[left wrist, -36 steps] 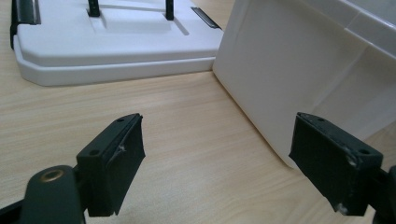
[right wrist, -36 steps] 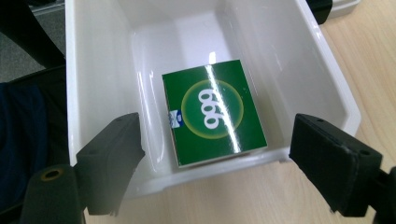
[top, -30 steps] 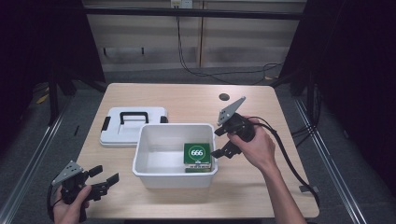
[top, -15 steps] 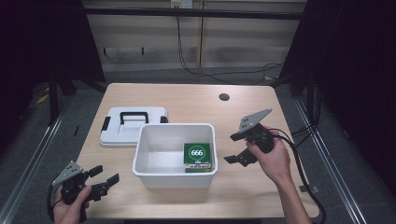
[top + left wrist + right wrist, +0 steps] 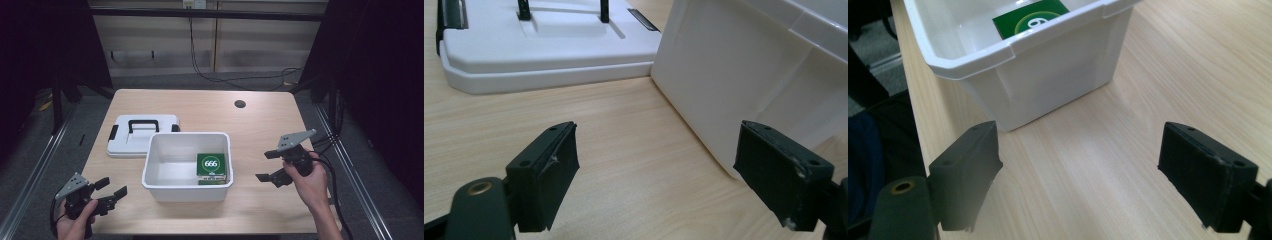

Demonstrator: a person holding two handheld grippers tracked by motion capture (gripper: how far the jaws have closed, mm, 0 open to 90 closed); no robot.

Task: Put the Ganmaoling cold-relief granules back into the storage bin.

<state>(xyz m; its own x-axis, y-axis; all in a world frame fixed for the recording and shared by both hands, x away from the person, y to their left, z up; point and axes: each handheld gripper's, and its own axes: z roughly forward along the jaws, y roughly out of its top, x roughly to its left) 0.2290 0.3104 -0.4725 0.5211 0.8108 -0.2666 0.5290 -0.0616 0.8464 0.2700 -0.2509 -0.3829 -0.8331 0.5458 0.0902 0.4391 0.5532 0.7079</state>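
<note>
Green box lies in the white bin; both grippers gape wide, empty.

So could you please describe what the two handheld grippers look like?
Both the left gripper and the right gripper are black, each with two flat rectangular jaws and a grey three-cornered plate on top. A black cable trails from each. The forearms are bare, no sleeves visible.
</note>
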